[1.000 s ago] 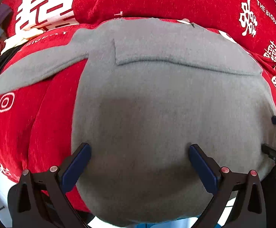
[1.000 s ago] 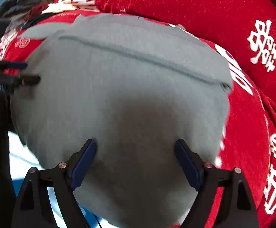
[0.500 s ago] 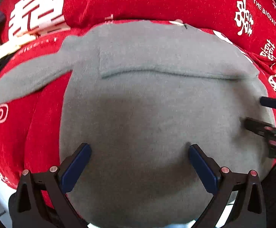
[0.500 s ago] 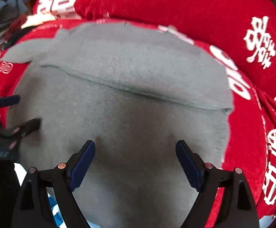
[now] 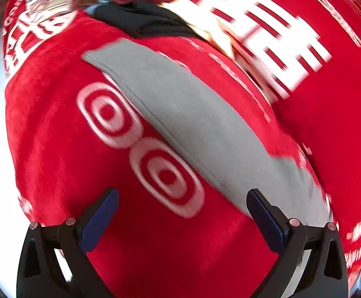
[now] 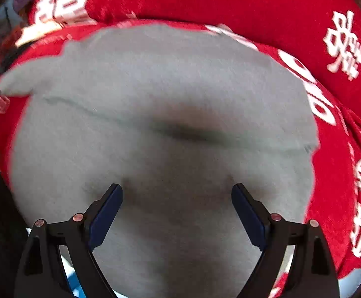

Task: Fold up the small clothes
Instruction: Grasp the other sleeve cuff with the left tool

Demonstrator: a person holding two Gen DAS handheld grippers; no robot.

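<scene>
On the red plush blanket with white print (image 6: 334, 178), the soft grey knit garment (image 6: 155, 94) lies flat; left gripper (image 5: 181, 213) and right gripper (image 6: 176, 208) both gape wide, holding nothing.

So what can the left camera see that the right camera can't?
Only the left wrist view shows the long grey sleeve up close, two white ring patterns and a dark cloth pile behind. Only the right wrist view shows the grey garment's wide body, with a fold across it. Both show the red blanket and open, empty tongs: left, right.
</scene>
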